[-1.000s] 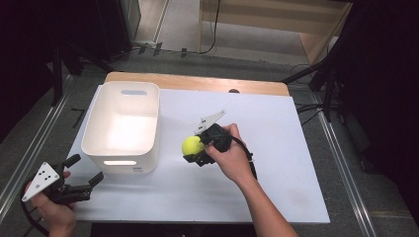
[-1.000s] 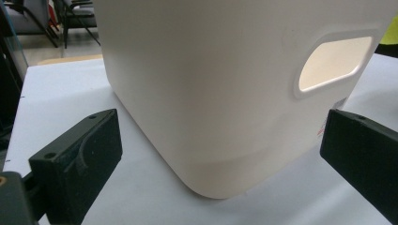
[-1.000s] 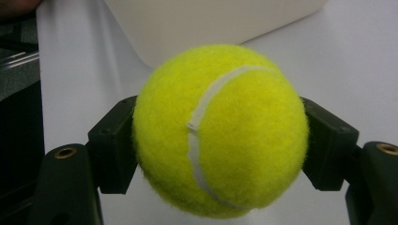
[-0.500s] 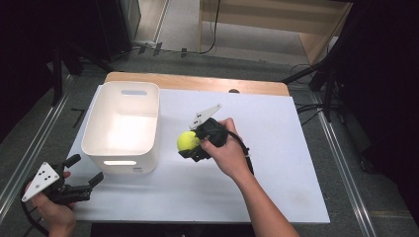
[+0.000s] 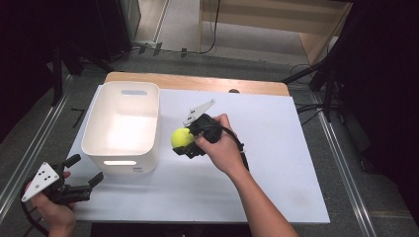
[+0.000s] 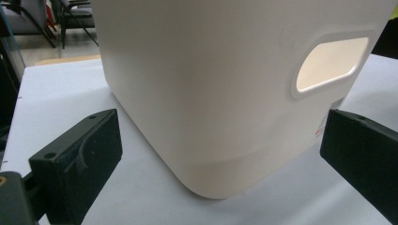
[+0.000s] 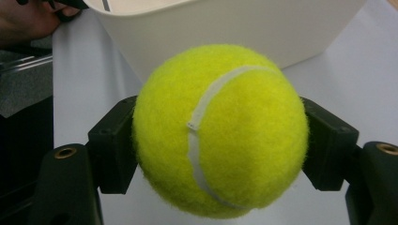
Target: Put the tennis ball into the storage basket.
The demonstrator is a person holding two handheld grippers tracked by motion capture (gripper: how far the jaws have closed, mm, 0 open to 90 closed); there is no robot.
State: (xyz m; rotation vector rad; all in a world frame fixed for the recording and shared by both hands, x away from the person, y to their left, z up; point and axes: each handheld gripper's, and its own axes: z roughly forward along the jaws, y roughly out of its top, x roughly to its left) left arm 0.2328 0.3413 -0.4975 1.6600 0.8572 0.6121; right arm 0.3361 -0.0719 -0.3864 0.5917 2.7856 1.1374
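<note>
A yellow tennis ball [image 5: 182, 138] is clamped between the jaws of the right hand-held gripper [image 5: 190, 140], held just beside the right wall of the white bin [image 5: 148, 143] on the desk [image 5: 276, 163]. The left hand-held gripper [image 5: 81, 185] is held wide apart and empty near the bin's front corner. The fuzzy ball is gripped only at its sides (no support seen beneath), so it could be squeezed out, or knocked against the rim if it is carried too low.
</note>
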